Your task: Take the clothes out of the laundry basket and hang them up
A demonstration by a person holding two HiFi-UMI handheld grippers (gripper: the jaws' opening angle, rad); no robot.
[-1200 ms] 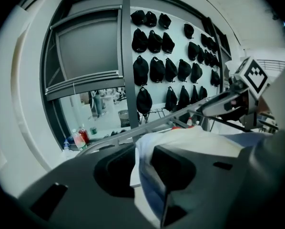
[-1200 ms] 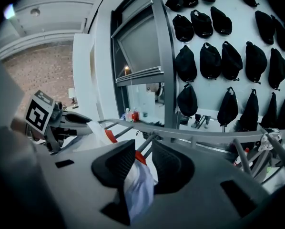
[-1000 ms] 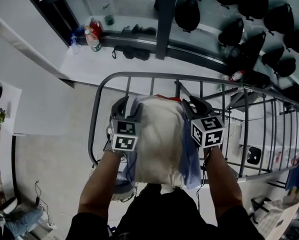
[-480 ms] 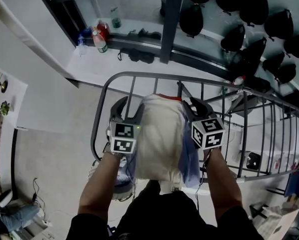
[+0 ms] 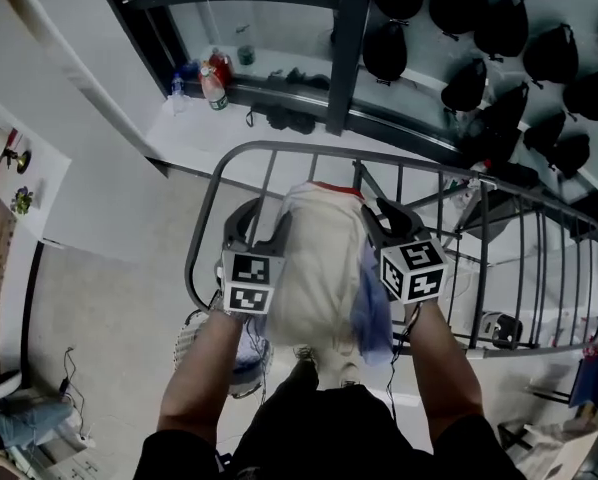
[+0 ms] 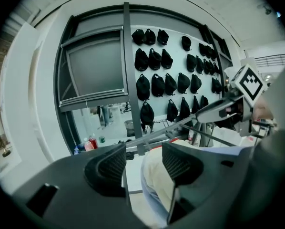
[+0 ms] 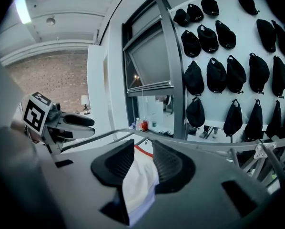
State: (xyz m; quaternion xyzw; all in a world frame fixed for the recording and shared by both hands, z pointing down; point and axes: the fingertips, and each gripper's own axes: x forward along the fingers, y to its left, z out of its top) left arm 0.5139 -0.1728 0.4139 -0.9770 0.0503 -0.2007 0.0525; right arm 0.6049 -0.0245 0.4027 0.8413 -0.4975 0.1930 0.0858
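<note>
Where the garment hangs: the cream garment (image 5: 324, 258), with a red edge at its top and a blue layer along its right side, spans the gap between the two grippers above the curved end of the drying rack (image 5: 279, 149); whether it touches the rail cannot be told.
Left gripper (image 5: 259, 226): its jaws stand well apart and have just been opening.
Left gripper view: the left gripper (image 6: 142, 163) has the cloth (image 6: 157, 182) partly in the gap, close by the right-hand pad, and neither pad presses on it.
Right gripper (image 5: 387, 218): closed on the garment's right edge.
Right gripper view: the right gripper (image 7: 143, 163) has a fold of white cloth (image 7: 140, 185) with a blue hem pinched between its ribbed pads.
Rack: grey metal bars, beneath and beyond both grippers.
Background: black caps (image 5: 459, 3) hang in rows on the wall; bottles (image 5: 214, 80) stand on the window sill.
</note>
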